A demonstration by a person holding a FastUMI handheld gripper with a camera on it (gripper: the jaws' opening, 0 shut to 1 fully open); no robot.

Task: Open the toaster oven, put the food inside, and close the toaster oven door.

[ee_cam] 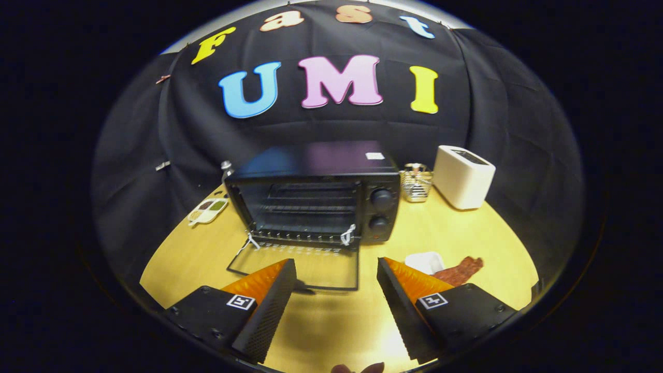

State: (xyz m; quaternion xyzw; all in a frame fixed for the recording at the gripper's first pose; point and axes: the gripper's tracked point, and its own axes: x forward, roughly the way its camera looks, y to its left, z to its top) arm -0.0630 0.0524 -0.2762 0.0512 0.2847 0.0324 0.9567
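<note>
A black toaster oven stands on the wooden table beyond my fingers, two knobs on its right side. Its glass door is folded down flat onto the table, and the rack inside is bare. My gripper is open, with nothing between its fingers; the left fingertip hangs over the door's front edge. To the right of the right finger lies a reddish-brown strip of food beside a small white dish.
A white toaster and a wire holder stand right of the oven. A small tray of seasonings and a bottle sit to its left. Bare tabletop lies under the fingers.
</note>
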